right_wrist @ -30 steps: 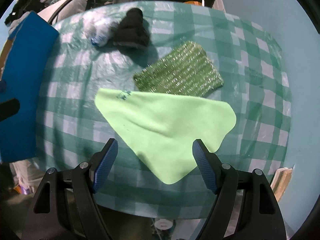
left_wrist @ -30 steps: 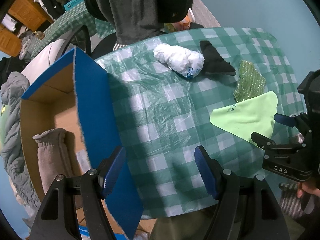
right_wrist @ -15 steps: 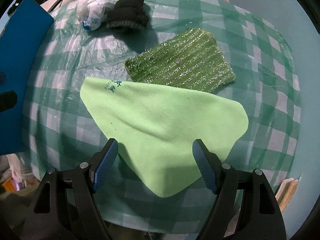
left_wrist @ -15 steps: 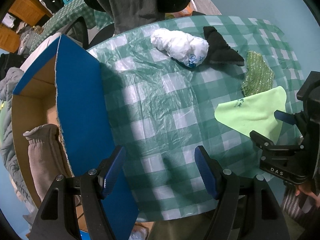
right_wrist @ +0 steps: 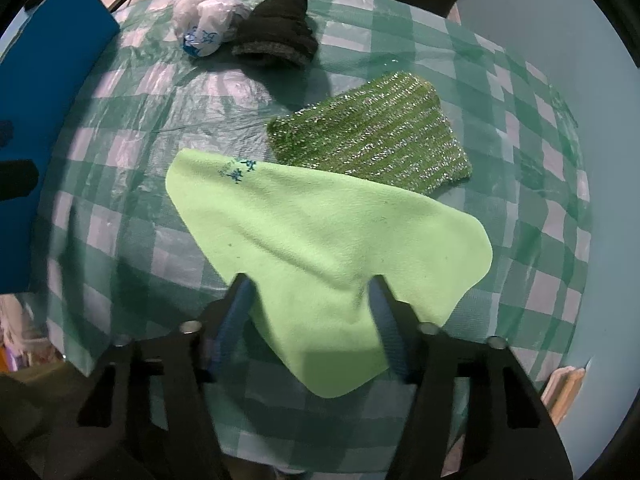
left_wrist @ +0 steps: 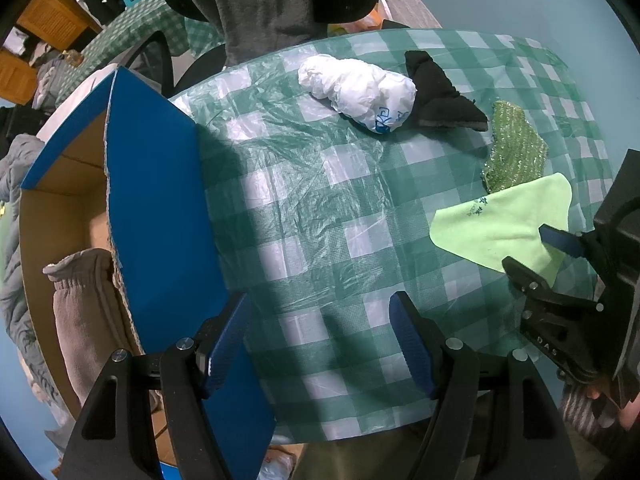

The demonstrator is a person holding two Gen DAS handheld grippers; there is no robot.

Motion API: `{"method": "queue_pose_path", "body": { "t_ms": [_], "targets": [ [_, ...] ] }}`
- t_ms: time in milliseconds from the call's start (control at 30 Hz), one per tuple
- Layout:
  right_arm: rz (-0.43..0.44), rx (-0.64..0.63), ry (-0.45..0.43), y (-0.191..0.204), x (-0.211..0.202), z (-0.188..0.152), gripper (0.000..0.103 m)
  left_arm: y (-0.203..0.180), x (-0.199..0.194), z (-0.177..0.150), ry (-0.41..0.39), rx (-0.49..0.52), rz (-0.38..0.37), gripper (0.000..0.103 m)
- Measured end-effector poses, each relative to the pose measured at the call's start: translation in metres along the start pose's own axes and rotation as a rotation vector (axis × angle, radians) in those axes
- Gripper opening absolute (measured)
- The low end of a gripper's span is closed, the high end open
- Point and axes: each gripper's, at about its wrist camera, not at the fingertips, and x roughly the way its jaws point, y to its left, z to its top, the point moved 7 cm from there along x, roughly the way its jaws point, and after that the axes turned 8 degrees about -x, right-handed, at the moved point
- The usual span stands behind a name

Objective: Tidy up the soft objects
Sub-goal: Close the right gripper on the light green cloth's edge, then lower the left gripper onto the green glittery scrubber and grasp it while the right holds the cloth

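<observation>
A light green cloth (right_wrist: 328, 232) lies flat on the checked table (left_wrist: 304, 200). My right gripper (right_wrist: 310, 284) points down onto its near part. Its jaws are closing, and the cloth puckers between the two blue fingers. A glittery green knit pad (right_wrist: 372, 136) lies just beyond, partly under the cloth's far edge. Farther back are a black knit piece (right_wrist: 276, 28) and a crumpled white plastic bag (right_wrist: 204, 20). My left gripper (left_wrist: 318, 304) hangs open over bare tablecloth, beside the blue box (left_wrist: 156, 200). In that view the right gripper (left_wrist: 560, 256) is over the cloth (left_wrist: 500, 220).
The blue cardboard box stands open at the table's left edge with a grey garment (left_wrist: 84, 312) inside. A person in dark clothes (left_wrist: 272, 0) sits at the far side. The table's edge runs close under both grippers. Clothes and furniture fill the far left.
My right gripper came down onto the green cloth and its fingers moved closer together, wrinkling the cloth between them. The left gripper stayed open, and its view drifted slightly left, showing less of the box's inside.
</observation>
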Motion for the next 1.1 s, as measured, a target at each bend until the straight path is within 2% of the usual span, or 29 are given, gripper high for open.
{"method": "queue_pose_path", "body": {
  "t_ms": [33, 100, 200, 667, 800, 1100],
  "targets": [
    [-0.001, -0.001, 0.001, 0.001, -0.002, -0.001, 0.040, 0.000, 0.000, 0.000, 0.001, 0.000, 0.000, 0.073],
    [-0.004, -0.002, 0.004, 0.000, -0.005, 0.000, 0.012, 0.000, 0.000, 0.000, 0.000, 0.001, -0.001, 0.073],
    [0.005, 0.008, 0.006, -0.003, -0.010, -0.003, 0.006, -0.001, 0.000, 0.001, 0.002, 0.005, -0.002, 0.073],
    [0.001, 0.161, -0.047, -0.052, -0.044, -0.025, 0.006, -0.030, -0.001, 0.004, -0.002, 0.055, -0.021, 0.077],
    [0.025, 0.197, -0.055, -0.068, -0.050, -0.030, 0.006, -0.050, -0.003, 0.009, -0.005, 0.077, -0.031, 0.077],
    [-0.016, 0.318, -0.048, -0.117, -0.047, -0.056, 0.006, -0.102, -0.004, 0.025, -0.017, 0.141, -0.046, 0.078]
  ]
}}
